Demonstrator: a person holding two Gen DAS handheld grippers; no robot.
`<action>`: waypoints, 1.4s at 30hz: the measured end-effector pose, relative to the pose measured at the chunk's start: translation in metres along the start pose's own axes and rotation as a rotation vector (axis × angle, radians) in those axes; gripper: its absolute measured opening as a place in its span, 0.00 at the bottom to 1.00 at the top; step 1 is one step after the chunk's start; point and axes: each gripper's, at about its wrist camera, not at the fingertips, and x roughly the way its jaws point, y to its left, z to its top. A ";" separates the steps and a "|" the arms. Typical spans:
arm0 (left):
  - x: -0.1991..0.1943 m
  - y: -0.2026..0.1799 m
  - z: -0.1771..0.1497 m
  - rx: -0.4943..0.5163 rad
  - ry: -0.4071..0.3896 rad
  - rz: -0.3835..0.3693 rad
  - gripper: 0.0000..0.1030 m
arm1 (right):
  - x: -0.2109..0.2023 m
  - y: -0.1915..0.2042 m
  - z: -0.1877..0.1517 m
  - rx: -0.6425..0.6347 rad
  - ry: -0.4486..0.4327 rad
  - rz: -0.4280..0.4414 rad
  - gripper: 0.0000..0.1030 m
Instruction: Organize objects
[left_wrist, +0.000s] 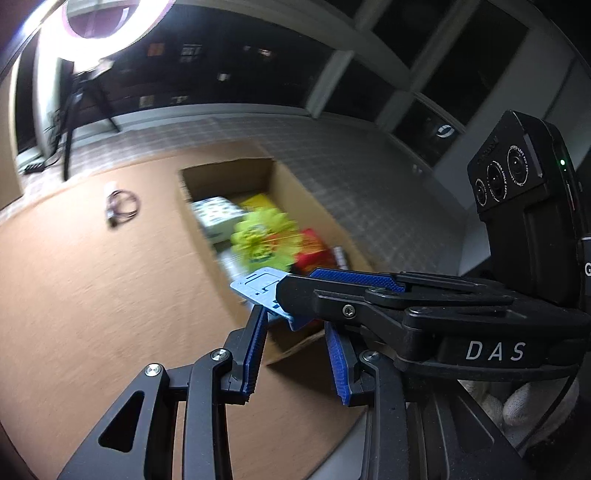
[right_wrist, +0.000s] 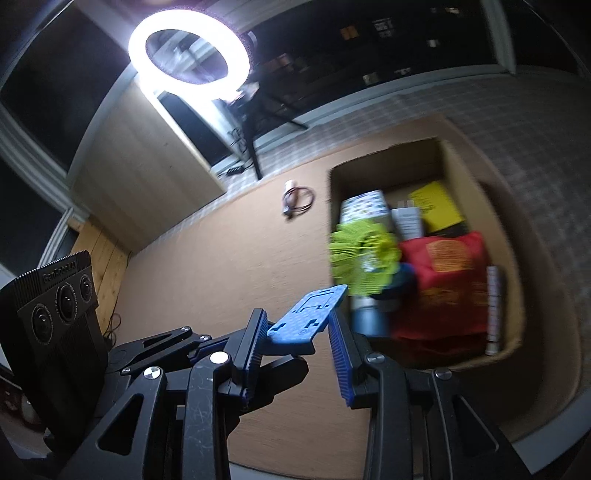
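**Blue plastic stand passing between two claws beside the cardboard box**

In the left wrist view, the left claw (left_wrist: 295, 325) is sitting low in the centre of the frame with its blue ribbed fingers (left_wrist: 255, 347) spread wide, released and gripping nothing. Crossing from the right of the frame, the right claw (left_wrist: 295, 291) is reaching in, and the flat light-blue perforated plastic stand (left_wrist: 258, 288) is sticking out from its tip; whether it is clenched on the stand cannot be told here.

In the right wrist view, the right claw (right_wrist: 297, 325) is holding the stand (right_wrist: 308, 315) between its blue fingers (right_wrist: 341, 354), tilted up toward the open brown cardboard box (right_wrist: 515, 280) at the right of the frame.

Inside the box, a blurred lime-green plastic fan (right_wrist: 364, 254), a red crinkled packet (right_wrist: 447, 284), a yellow flat booklet (right_wrist: 437, 205) and a white patterned carton (right_wrist: 365, 205) are lying crowded together. On the brown felt-like surface (right_wrist: 221, 266), left of the box, a coiled dark cable (right_wrist: 297, 201) is lying apart. A glowing ring light (right_wrist: 190, 55) is standing at the upper left.
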 end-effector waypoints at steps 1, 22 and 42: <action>0.003 -0.005 0.002 0.009 0.002 -0.007 0.33 | -0.004 -0.005 0.000 0.007 -0.005 -0.004 0.31; 0.036 -0.055 0.021 0.067 0.010 -0.012 0.35 | -0.042 -0.070 0.005 0.135 -0.067 -0.064 0.35; -0.024 0.042 -0.024 -0.092 -0.011 0.107 0.35 | -0.019 -0.036 0.007 0.051 0.003 -0.035 0.35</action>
